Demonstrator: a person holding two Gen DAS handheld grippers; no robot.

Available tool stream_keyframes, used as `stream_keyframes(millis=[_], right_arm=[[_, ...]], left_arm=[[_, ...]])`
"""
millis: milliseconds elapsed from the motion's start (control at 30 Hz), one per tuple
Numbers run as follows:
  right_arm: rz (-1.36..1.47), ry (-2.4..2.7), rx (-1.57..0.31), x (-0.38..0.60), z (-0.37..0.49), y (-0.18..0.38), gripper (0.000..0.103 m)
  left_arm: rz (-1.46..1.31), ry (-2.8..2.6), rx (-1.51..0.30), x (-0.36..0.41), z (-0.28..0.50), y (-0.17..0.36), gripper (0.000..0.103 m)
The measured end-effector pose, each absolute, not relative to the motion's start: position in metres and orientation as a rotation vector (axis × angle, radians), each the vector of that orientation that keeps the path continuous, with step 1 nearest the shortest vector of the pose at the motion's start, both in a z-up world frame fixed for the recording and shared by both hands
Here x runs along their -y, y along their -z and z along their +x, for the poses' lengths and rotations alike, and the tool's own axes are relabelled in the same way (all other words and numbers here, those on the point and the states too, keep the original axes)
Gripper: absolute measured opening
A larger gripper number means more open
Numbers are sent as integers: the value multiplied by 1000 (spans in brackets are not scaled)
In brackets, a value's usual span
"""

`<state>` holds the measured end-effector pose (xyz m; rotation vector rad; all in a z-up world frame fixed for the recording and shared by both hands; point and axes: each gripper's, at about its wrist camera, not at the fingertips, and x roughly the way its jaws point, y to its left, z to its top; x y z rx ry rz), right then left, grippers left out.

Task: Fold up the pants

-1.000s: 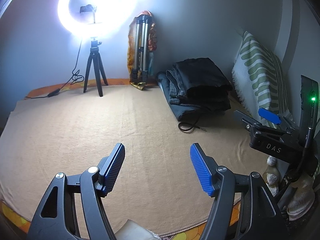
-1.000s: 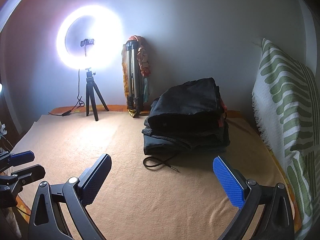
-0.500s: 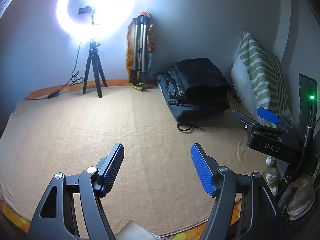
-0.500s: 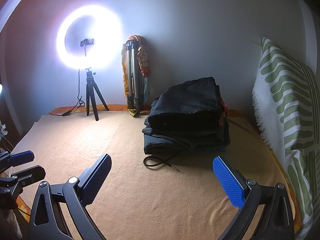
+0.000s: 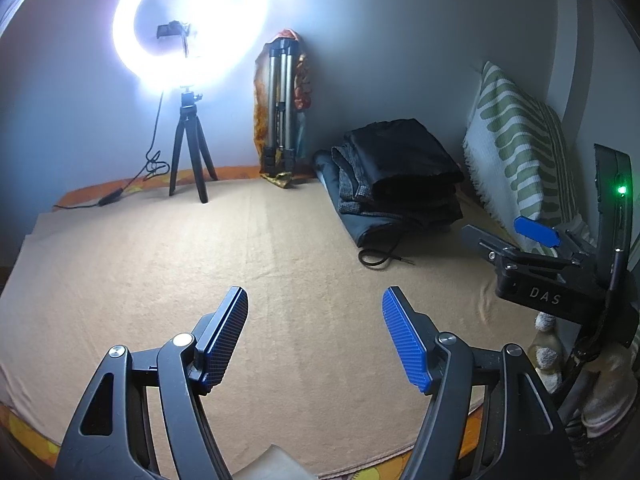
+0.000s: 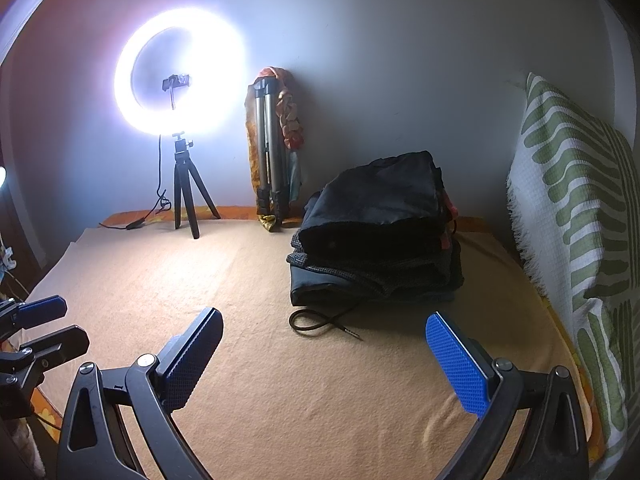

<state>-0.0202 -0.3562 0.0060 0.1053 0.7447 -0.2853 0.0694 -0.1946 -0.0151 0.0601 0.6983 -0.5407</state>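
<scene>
**Soft stack of dark pants at the back right, both grippers empty**

Stacked pile of folded dark pants point(image 6: 376, 236) at the far right of the tan blanket point(image 6: 248, 280), just beside the green-patterned pillow point(image 6: 576, 216) and close to the wall. Top garment black and smooth; beneath it a finely checked pair, then a dark blue-grey layer at the bottom. Thin black drawstring point(image 6: 320, 322) looped out onto the blanket in front of the pile.

Left gripper point(image 5: 314, 340) low over bare blanket, jaws wide apart, nothing between them. Right gripper point(image 6: 324, 360) likewise spread and empty, well short of the pile; also seen from the side in the left view.

Probably limp and light: cloth likely to sag and drape once lifted, folds likely to slip open. Best taken at the waistband or a folded edge of the top pair, pinching through the full thickness, one gripper at each corner. Drawstring too thin for a sound hold. Risk of dragging the layers underneath along.

Ring light point(image 6: 180, 76) on a small tripod and a folded tripod point(image 6: 270, 160) against the back wall.
</scene>
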Motion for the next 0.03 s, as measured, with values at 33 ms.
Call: stream_keyframes(millis=[33], right_arm=[[106,285,-746,356,-20,-5,103]], left_arm=[[63,534,-706,194,72,17,70]])
